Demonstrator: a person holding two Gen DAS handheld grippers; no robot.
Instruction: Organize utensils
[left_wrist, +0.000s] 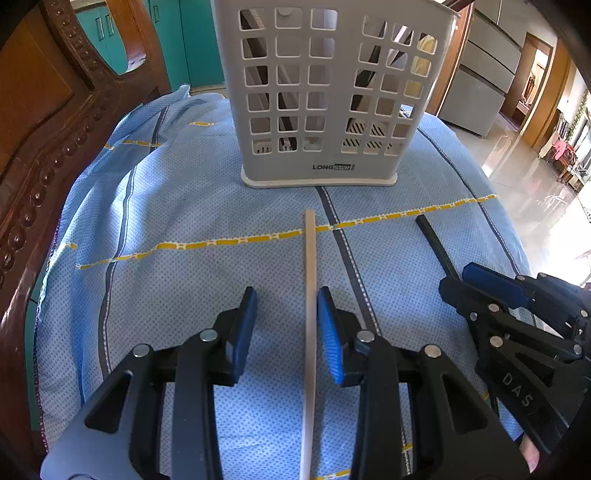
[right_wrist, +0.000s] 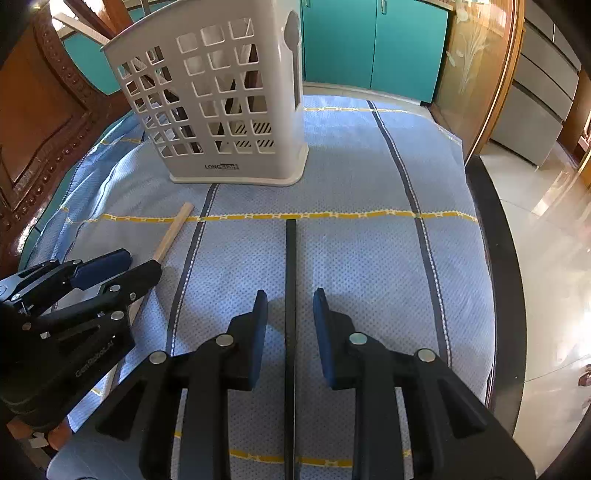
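A pale wooden chopstick (left_wrist: 310, 266) lies on the blue cloth and runs between the fingers of my left gripper (left_wrist: 286, 299), which is open around it, the stick close to the right pad. It also shows in the right wrist view (right_wrist: 173, 230). A black chopstick (right_wrist: 291, 280) lies between the fingers of my right gripper (right_wrist: 290, 299), which is open around it. It also shows in the left wrist view (left_wrist: 436, 245). A white perforated utensil holder (left_wrist: 325, 92) stands upright beyond both sticks, with several dark utensils inside; it also shows in the right wrist view (right_wrist: 221, 99).
The blue cloth (left_wrist: 184, 206) with yellow and dark stripes covers a round table. A carved wooden chair back (left_wrist: 48, 122) stands at the left. The table's dark edge (right_wrist: 491, 236) and the glossy floor lie to the right. Teal cabinets (right_wrist: 369, 44) stand behind.
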